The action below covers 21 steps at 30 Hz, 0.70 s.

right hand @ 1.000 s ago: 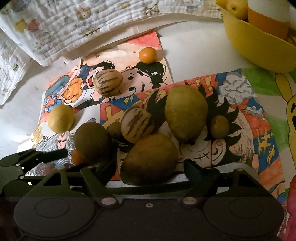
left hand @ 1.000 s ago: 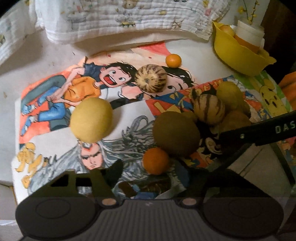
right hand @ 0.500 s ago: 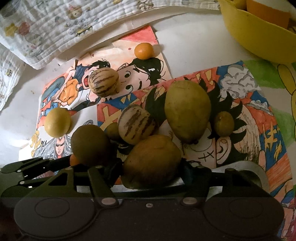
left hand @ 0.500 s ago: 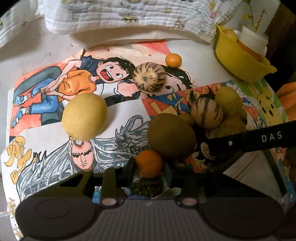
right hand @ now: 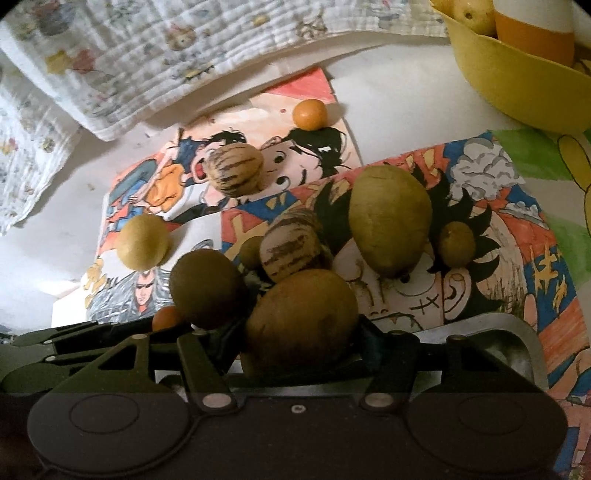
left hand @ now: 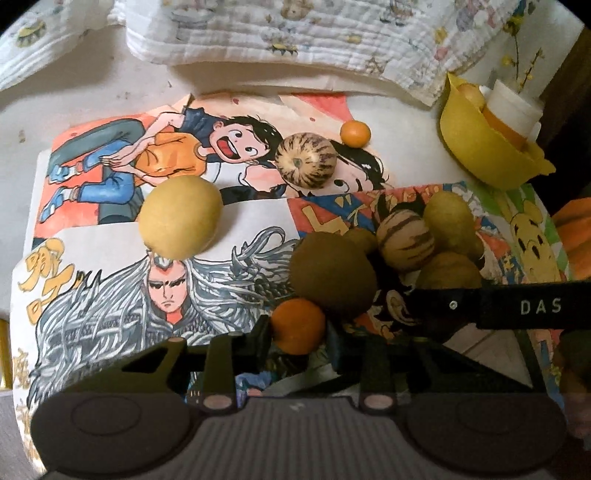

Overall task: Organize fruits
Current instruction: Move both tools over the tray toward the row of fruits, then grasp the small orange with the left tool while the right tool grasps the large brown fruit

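Fruits lie on cartoon posters. My left gripper (left hand: 298, 330) is shut on a small orange fruit (left hand: 298, 325), which sits low against a round brown fruit (left hand: 332, 275). My right gripper (right hand: 301, 332) is shut on a large brown fruit (right hand: 301, 321) at the near edge of the pile. The pile also holds a striped fruit (right hand: 290, 249), a big green-yellow fruit (right hand: 389, 225) and a small green fruit (right hand: 456, 243). Apart from it lie a yellow round fruit (left hand: 181, 216), a second striped fruit (left hand: 306, 160) and a small orange (left hand: 355, 133).
A yellow bowl (left hand: 476, 147) holding a cup and a fruit stands at the far right. A quilted cloth (left hand: 295, 33) lies along the back. A grey metal tray edge (right hand: 517, 339) shows under my right gripper. The right gripper crosses the left wrist view (left hand: 517, 306).
My left gripper moved in on the small orange fruit and its fingers closed on it. My right gripper closed its fingers onto the large brown fruit.
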{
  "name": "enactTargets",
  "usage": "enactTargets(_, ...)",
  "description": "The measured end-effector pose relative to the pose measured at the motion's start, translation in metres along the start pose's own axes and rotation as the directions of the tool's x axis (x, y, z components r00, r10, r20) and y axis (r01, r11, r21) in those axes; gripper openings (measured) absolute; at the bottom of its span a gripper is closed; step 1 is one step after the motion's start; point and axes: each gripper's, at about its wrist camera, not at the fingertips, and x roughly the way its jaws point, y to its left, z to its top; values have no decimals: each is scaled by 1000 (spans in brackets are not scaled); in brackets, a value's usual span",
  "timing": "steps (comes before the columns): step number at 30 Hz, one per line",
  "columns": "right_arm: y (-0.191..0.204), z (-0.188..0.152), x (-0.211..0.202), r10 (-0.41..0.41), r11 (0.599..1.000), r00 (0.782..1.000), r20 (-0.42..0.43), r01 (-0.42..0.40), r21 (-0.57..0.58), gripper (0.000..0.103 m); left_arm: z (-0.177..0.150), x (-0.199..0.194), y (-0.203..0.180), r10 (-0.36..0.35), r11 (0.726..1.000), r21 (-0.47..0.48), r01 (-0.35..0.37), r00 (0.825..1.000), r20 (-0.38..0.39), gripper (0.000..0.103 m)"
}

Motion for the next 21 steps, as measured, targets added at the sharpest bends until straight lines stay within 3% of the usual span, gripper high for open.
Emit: enactTargets(21,5,-58,-39,101,980,995,-13,-102,-169,64,-60,-44,-17,31,996,-82,-28,999,38,34)
